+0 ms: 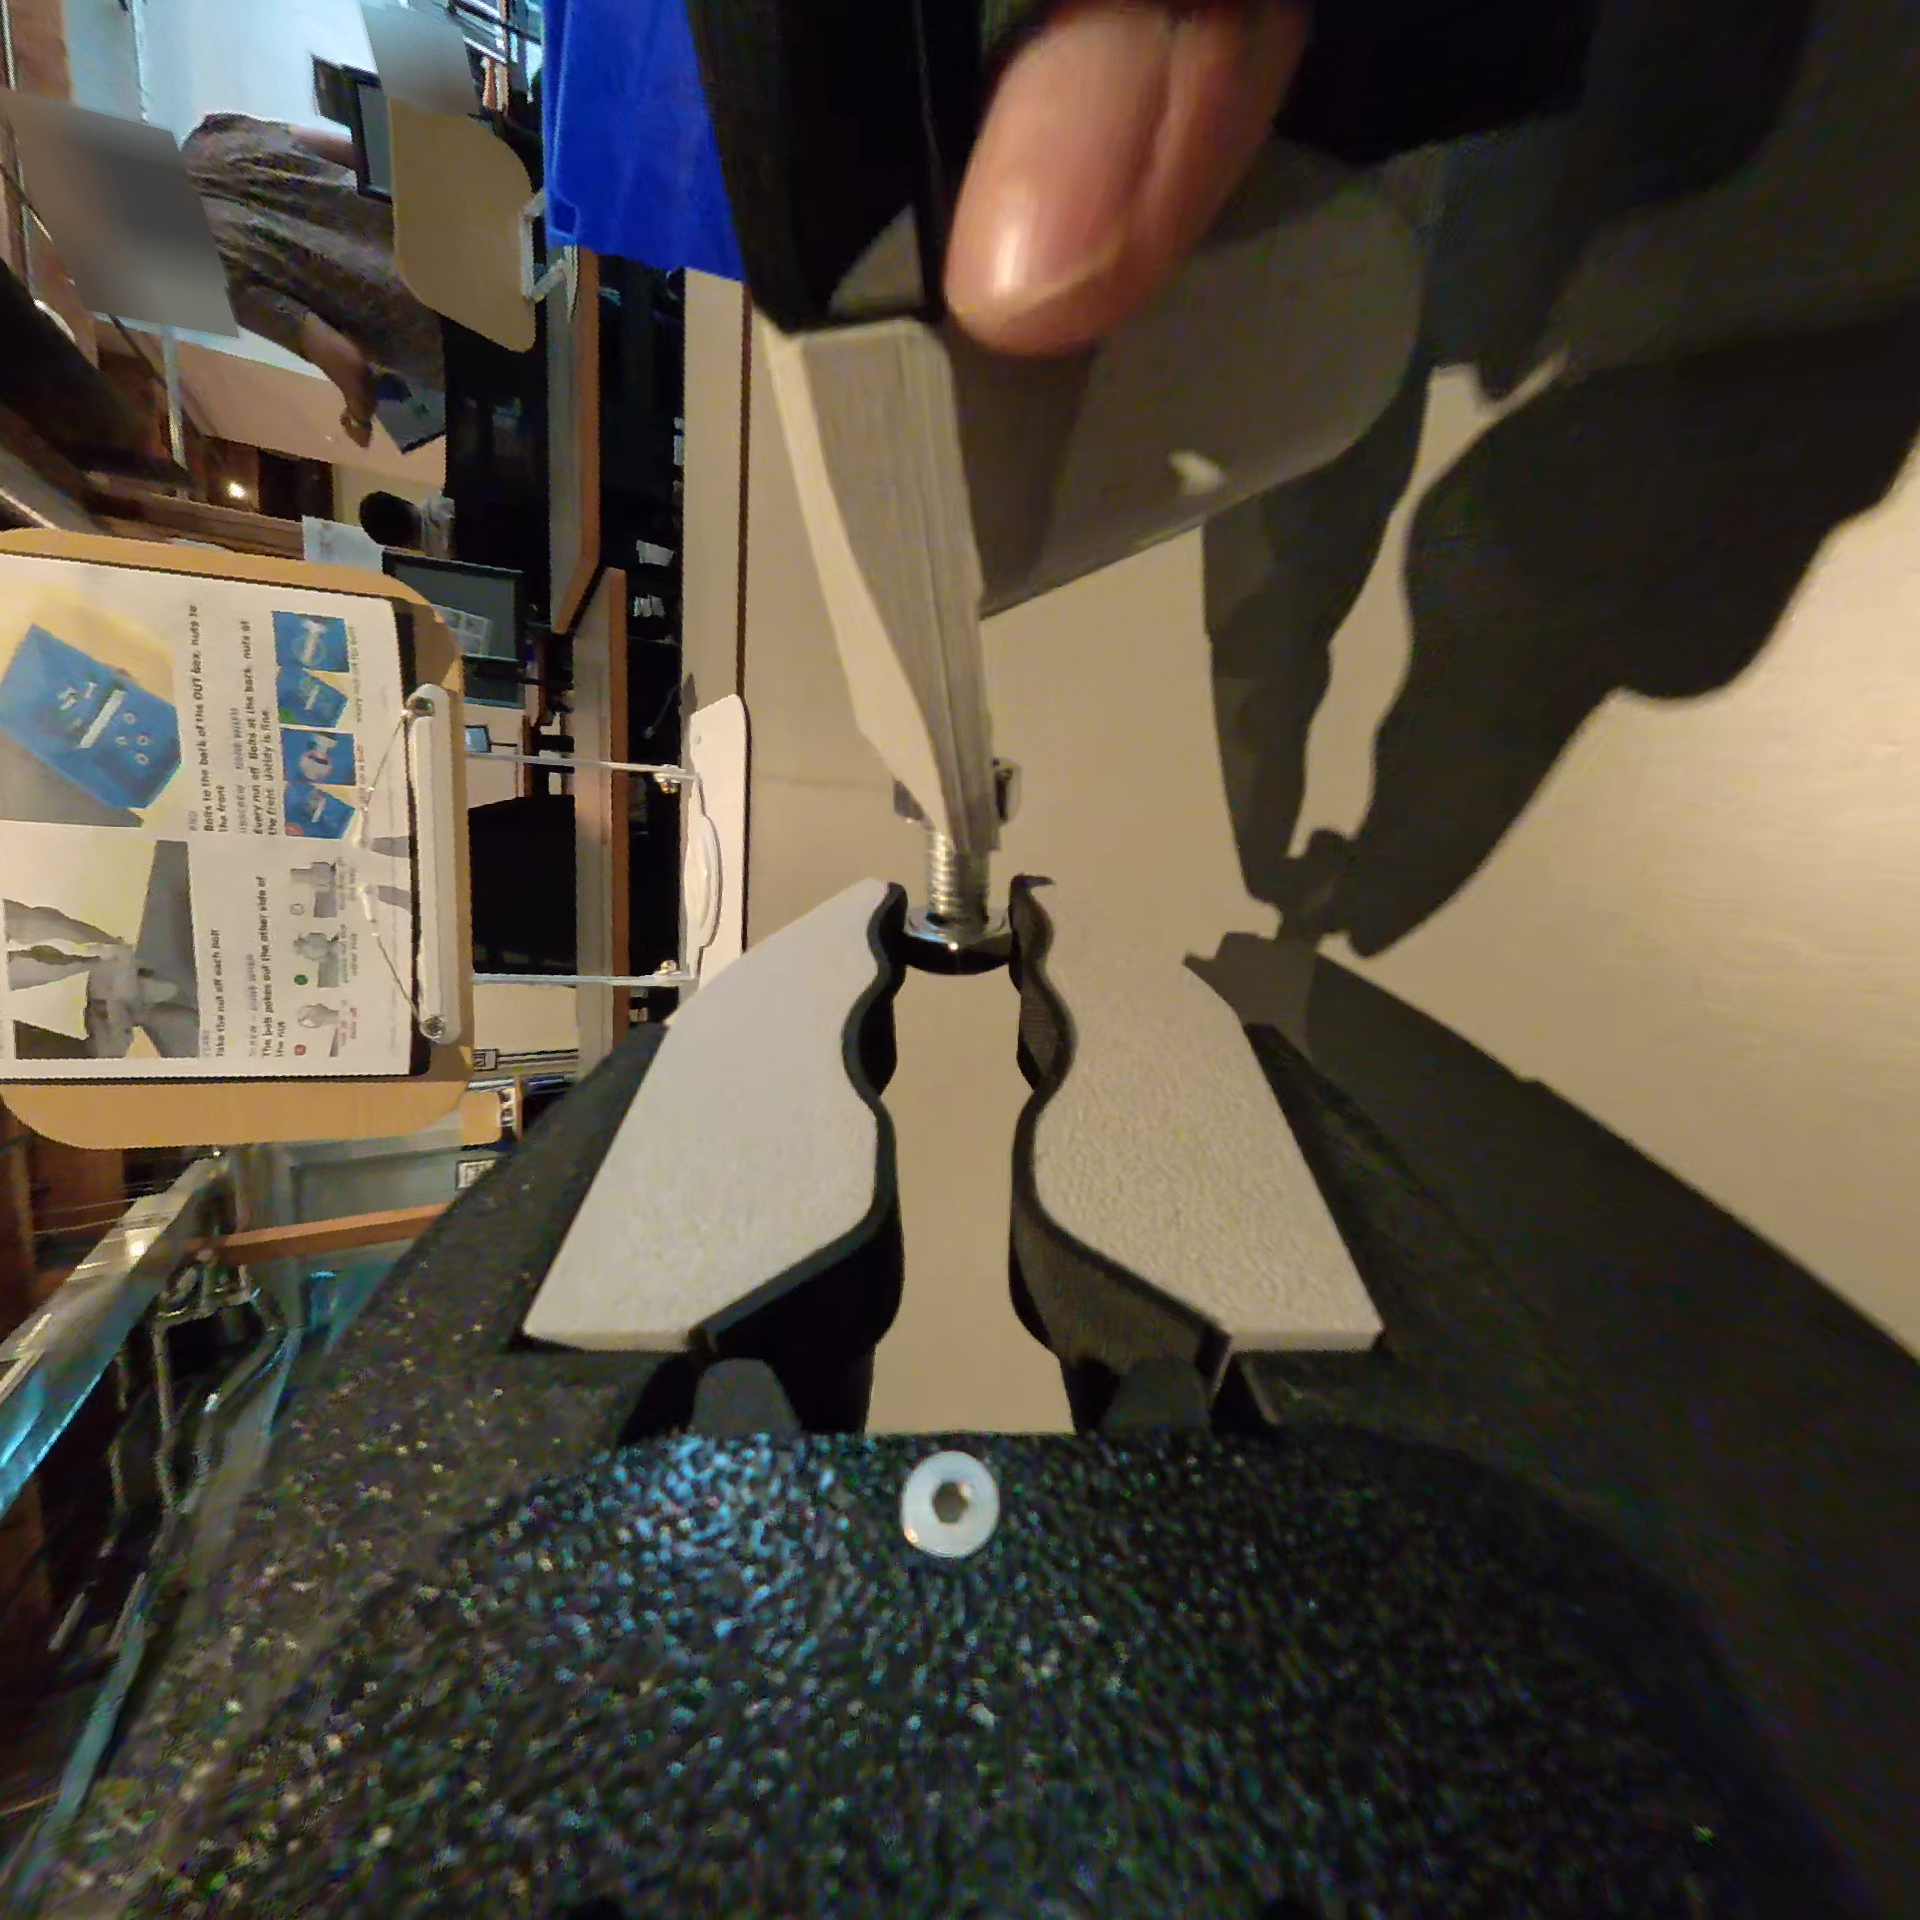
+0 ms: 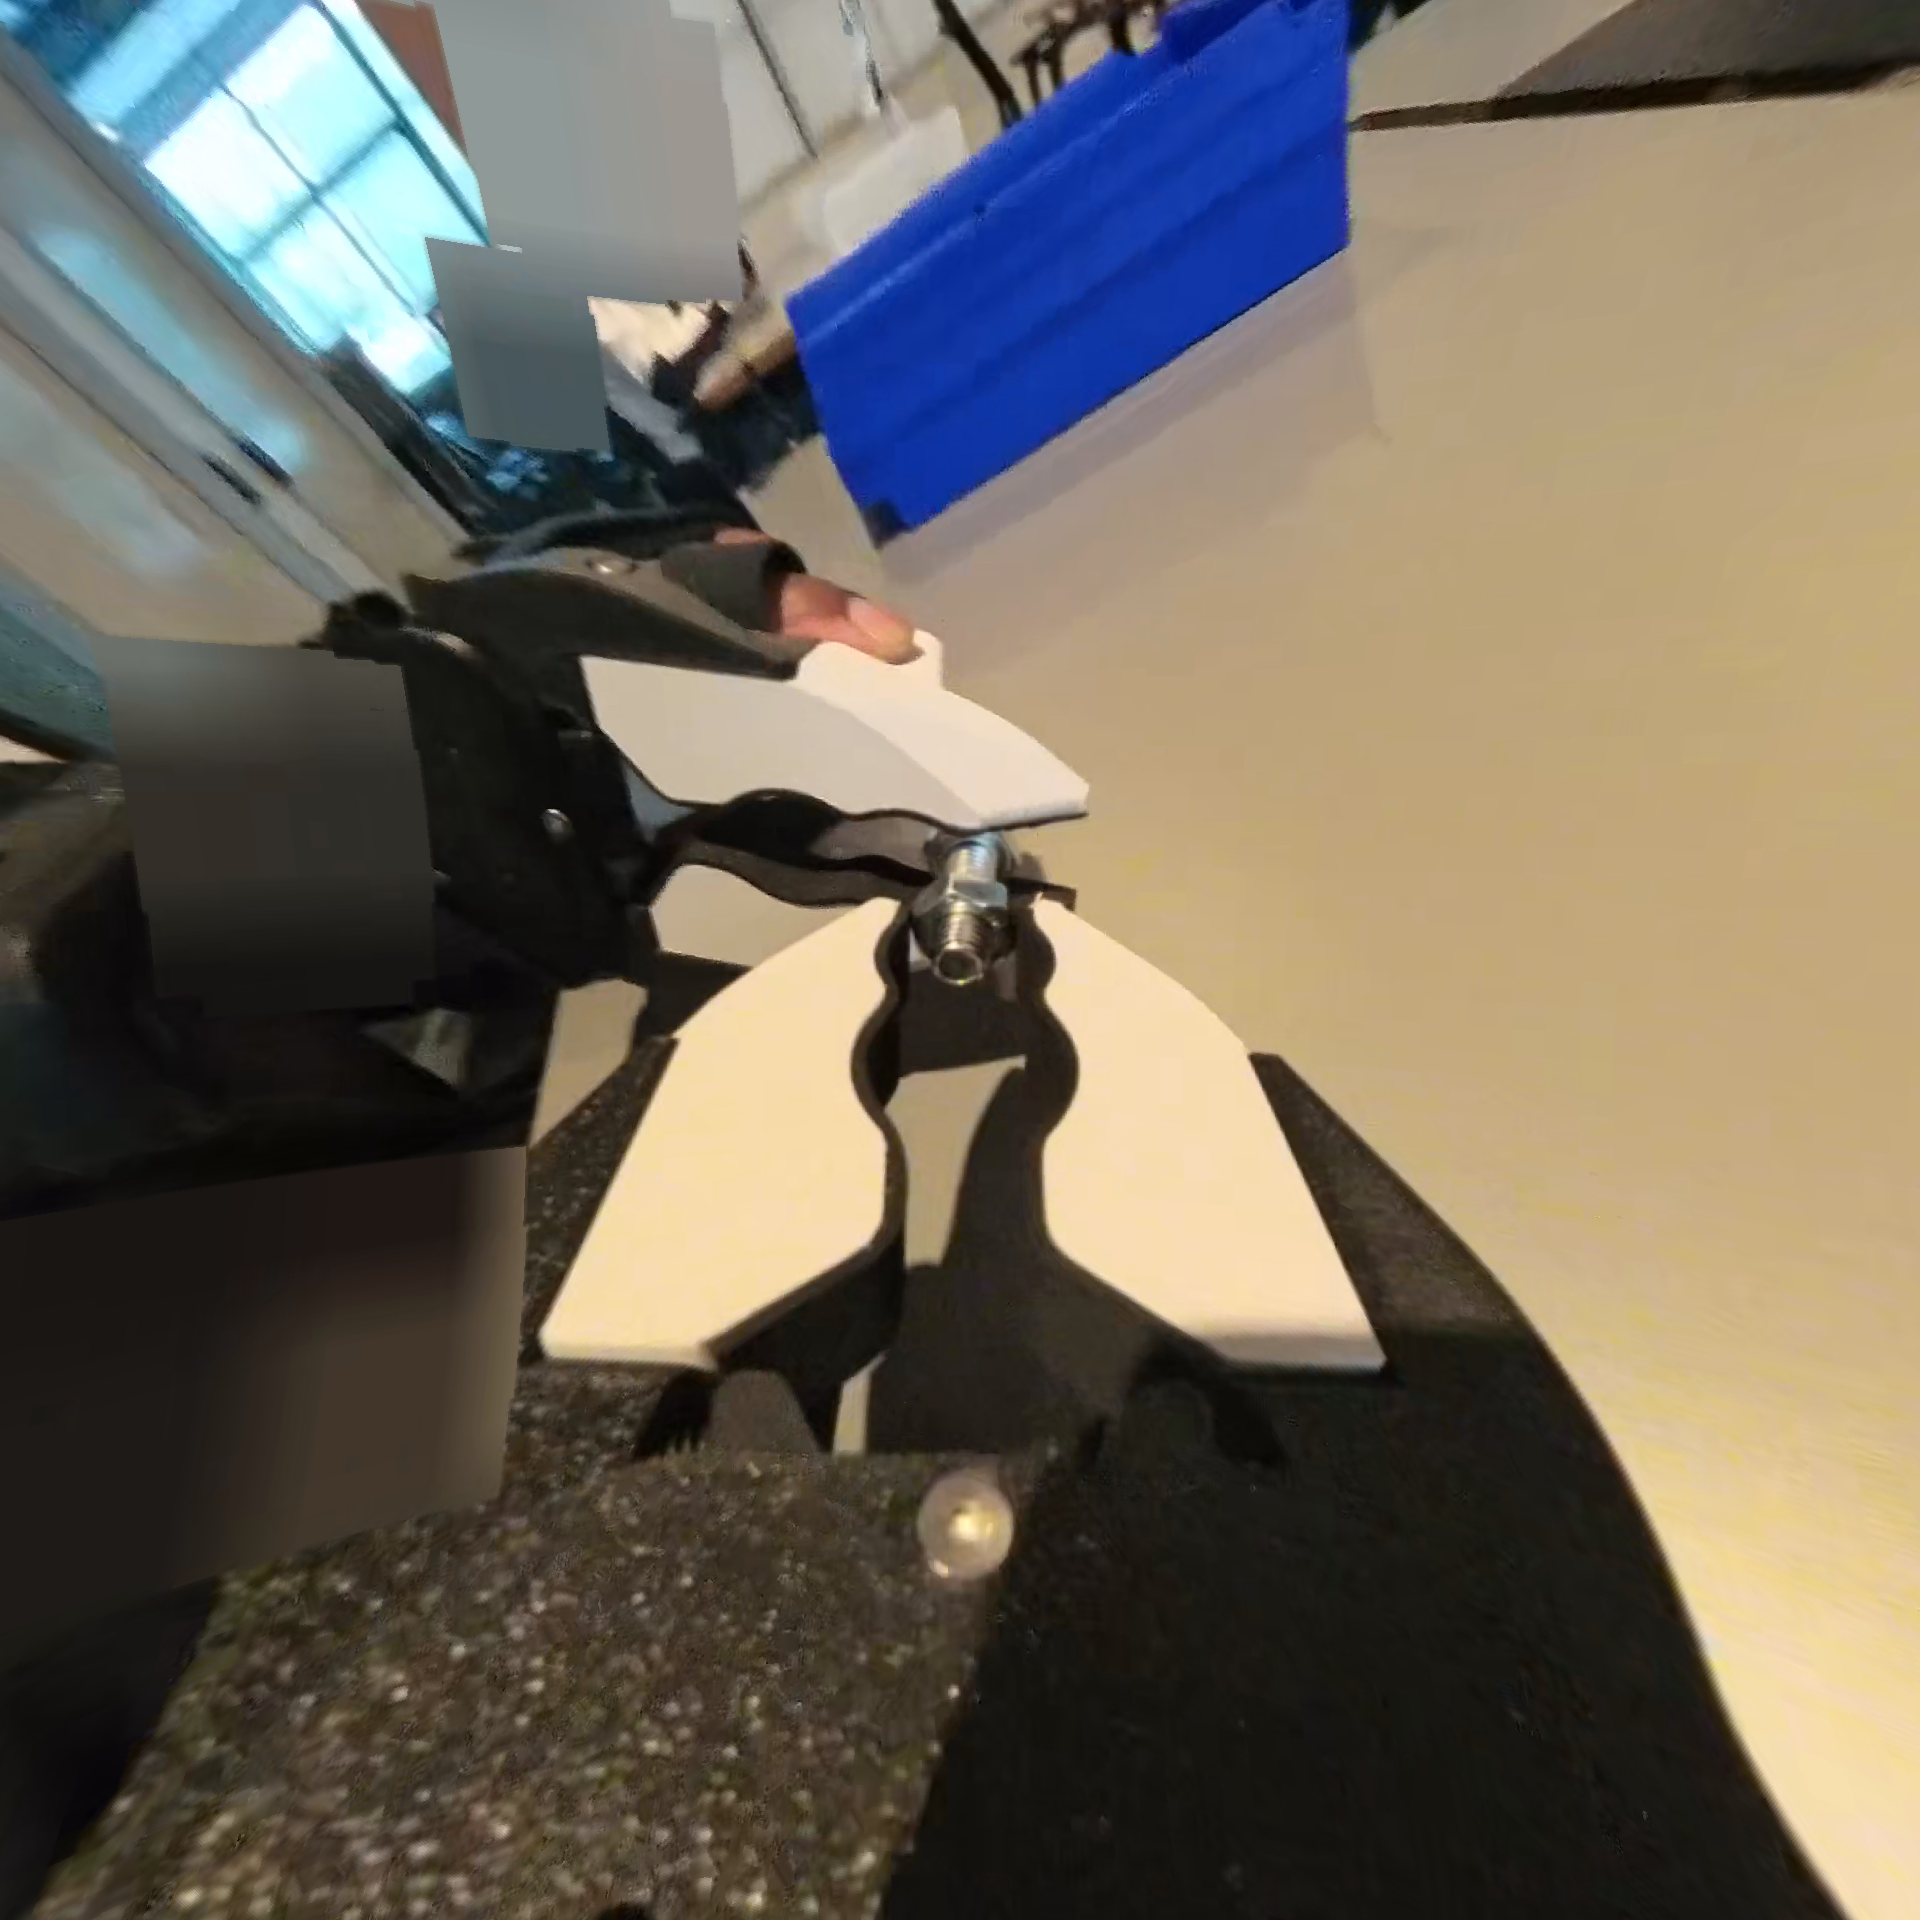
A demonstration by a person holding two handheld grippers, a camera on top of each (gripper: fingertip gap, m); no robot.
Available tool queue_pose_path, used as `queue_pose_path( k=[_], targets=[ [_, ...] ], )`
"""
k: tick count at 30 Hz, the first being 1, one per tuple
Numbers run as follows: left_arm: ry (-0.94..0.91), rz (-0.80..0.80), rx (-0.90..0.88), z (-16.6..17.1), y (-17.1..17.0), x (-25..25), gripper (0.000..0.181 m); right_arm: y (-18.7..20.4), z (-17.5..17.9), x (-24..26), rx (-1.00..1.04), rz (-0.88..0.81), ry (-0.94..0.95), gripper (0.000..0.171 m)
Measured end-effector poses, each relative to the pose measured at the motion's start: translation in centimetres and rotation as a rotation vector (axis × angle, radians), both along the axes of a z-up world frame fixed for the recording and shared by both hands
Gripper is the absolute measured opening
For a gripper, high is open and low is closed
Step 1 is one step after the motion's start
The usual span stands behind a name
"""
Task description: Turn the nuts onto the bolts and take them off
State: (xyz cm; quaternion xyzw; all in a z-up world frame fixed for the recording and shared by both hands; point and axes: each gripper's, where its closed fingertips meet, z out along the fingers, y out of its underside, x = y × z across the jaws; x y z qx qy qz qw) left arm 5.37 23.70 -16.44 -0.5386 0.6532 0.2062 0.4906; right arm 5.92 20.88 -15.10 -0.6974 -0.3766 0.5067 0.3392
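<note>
A pale beige counter [image 2: 1558,727] runs wide under warm light. A blue bin [image 2: 1070,301] sits at its far side. Bright windows [image 2: 260,187] glow beyond; a clipboard [image 1: 229,831] stands nearby.

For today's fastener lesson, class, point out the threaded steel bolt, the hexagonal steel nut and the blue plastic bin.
Threaded steel bolt [image 2: 961,958]: right wrist view, its threaded end.
Hexagonal steel nut [image 2: 964,891]: right wrist view, a side flat.
Blue plastic bin [image 2: 1070,301]: right wrist view, its side wall.

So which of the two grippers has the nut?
The right gripper: its tips pinch the hex nut. The left gripper clamps the bolt by its head instead.
</note>
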Motion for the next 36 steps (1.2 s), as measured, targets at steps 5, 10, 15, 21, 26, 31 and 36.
queue_pose_path(
  k=[5, 10, 15, 21, 26, 31, 36],
  targets=[
    [-0.007, 0.003, -0.02, -0.2, 0.0, -0.1, 0.019, 0.4, 0.7, 0.5, 0.17, 0.013, -0.023, 0.039],
    [-0.043, -0.006, -0.072, -0.4, -0.1, 0.0, 0.019, 0.3, 0.4, 0.9, 0.599, 0.019, -0.222, 0.039],
    [-0.081, -0.024, -0.133, -0.6, -0.3, 0.2, 0.019, 0.0, 0.7, 1.0, 1.027, 0.013, -0.385, 0.033],
    [-0.089, -0.067, -0.161, -0.8, -1.0, 0.8, 0.019, 0.0, -0.4, 0.8, 1.198, 0.034, -0.509, 0.023],
    [-0.065, -0.063, -0.154, -1.0, -0.9, 0.6, 0.019, 0.1, -0.8, 0.5, 1.132, 0.015, -0.52, 0.018],
    [-0.004, -0.014, -0.041, -0.4, -0.2, 0.0, 0.019, 0.3, -0.8, 0.0, 0.646, -0.041, -0.357, 0.018],
    [-0.037, -0.004, -0.037, 0.0, -0.2, 0.1, 0.019, 0.0, 0.1, 0.1, 0.184, 0.004, -0.079, 0.019]
  ],
)
